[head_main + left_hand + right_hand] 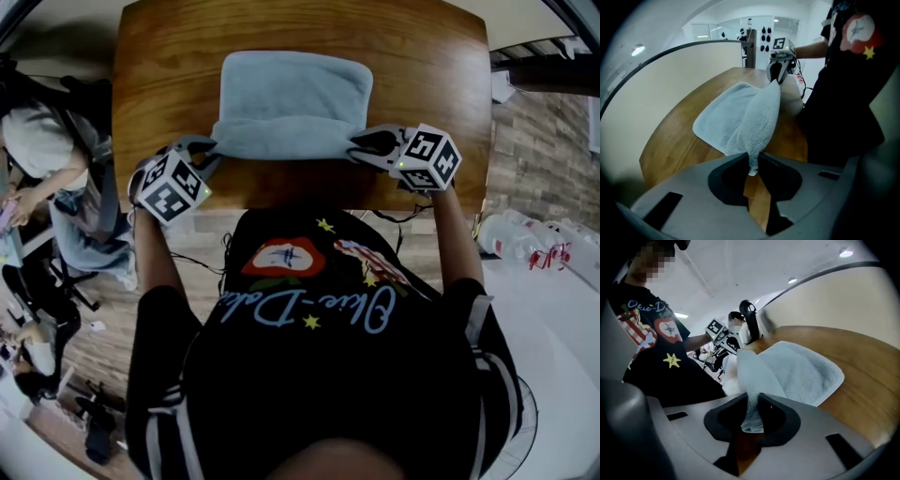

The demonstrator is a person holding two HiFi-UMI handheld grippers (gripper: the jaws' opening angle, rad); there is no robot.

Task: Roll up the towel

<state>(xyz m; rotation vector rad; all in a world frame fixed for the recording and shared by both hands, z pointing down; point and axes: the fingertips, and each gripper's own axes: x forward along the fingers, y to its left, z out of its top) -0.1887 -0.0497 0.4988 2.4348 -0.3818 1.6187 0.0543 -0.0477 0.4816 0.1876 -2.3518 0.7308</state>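
A light blue towel (292, 101) lies on the wooden table (169, 84), its near edge lifted off the wood. My left gripper (212, 150) is shut on the towel's near left corner; in the left gripper view the towel (740, 117) runs down into the pinch of my left gripper (752, 161). My right gripper (361, 145) is shut on the near right corner, and in the right gripper view the towel (797, 369) bunches between the jaws of my right gripper (752, 411). Each gripper shows in the other's view, the right gripper (778, 70) and the left gripper (724, 341).
The table's near edge (309, 208) lies just under both grippers, against the person's black shirt. A person (42, 159) sits at the left beside the table. Bottles (525, 239) lie on the floor at the right. A pale wall (670, 79) stands behind the table's far side.
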